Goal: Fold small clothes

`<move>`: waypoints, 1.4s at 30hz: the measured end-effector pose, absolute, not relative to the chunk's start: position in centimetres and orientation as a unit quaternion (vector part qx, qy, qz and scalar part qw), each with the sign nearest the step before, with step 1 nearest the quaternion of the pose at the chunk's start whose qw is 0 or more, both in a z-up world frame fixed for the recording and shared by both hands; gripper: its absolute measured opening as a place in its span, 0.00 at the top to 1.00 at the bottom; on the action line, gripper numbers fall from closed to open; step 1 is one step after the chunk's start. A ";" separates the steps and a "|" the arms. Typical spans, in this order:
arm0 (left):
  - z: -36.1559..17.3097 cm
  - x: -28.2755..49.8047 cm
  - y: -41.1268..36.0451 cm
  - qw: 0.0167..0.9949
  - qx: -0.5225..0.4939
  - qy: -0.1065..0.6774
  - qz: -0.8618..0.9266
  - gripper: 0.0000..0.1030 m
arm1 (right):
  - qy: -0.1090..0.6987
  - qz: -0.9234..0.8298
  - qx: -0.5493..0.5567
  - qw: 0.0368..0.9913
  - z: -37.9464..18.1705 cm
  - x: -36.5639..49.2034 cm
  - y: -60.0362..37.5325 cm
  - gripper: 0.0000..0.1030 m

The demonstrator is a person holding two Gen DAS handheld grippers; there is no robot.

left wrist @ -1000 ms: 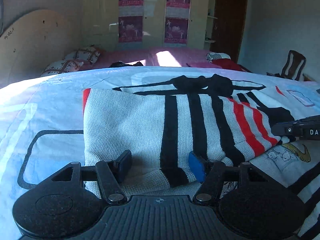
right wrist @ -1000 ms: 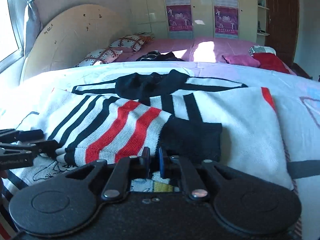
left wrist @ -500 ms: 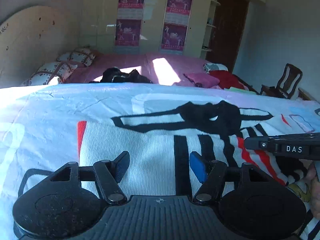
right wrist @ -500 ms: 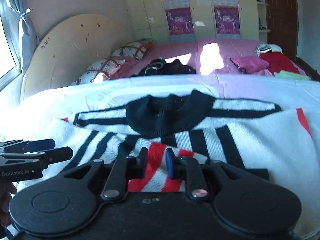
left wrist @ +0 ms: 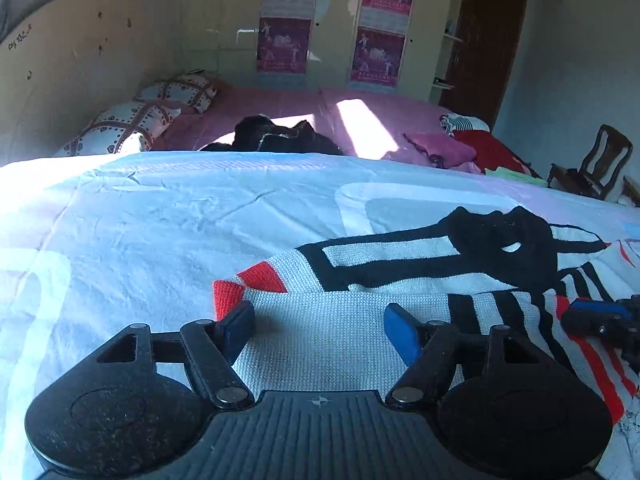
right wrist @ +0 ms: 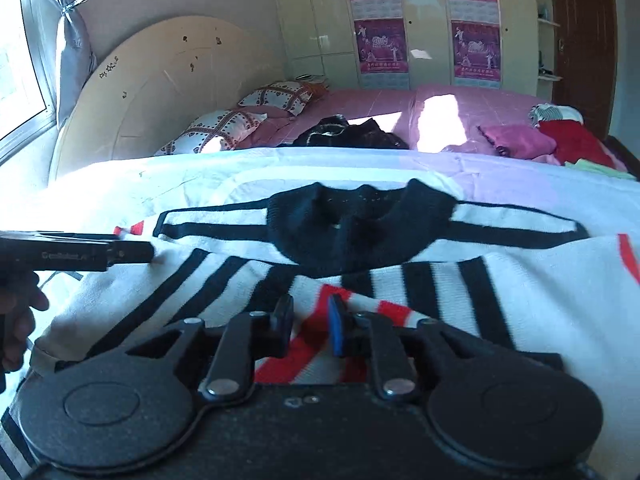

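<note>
A: Where does the left wrist view sit?

B: Low behind the left gripper, close over the bed, angled down and facing the wardrobe.

A: And the right wrist view?

B: Just behind the right gripper, equally close, aimed the same way.

A: What do they share?

B: The striped sweater, its black collar, the pink bed and the posters. Each sees the other gripper at its edge.
</note>
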State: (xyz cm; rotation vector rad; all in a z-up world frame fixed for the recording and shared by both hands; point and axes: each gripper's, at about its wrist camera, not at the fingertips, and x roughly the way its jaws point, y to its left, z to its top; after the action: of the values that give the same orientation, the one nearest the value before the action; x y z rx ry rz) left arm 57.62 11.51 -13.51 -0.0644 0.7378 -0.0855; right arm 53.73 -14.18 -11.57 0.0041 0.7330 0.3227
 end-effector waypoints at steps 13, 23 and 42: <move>-12.7 49.7 10.0 0.943 -0.026 0.331 -0.016 0.20 | 0.341 0.114 -0.031 0.933 -10.6 48.7 -22.2 0.76; -13.2 44.1 11.4 0.930 -0.048 0.364 0.018 0.14 | 0.371 -0.002 -0.003 0.928 -8.8 43.4 -27.3 0.73; -13.2 19.3 10.0 0.887 -0.192 0.414 -0.079 0.38 | 0.448 0.071 0.185 0.872 -9.8 19.8 -34.2 0.61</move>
State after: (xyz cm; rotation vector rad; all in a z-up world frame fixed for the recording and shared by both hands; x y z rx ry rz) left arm 19.27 10.05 -13.16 -0.3987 0.8599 -0.1649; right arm 19.82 -34.23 -9.79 0.3877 0.9362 0.1492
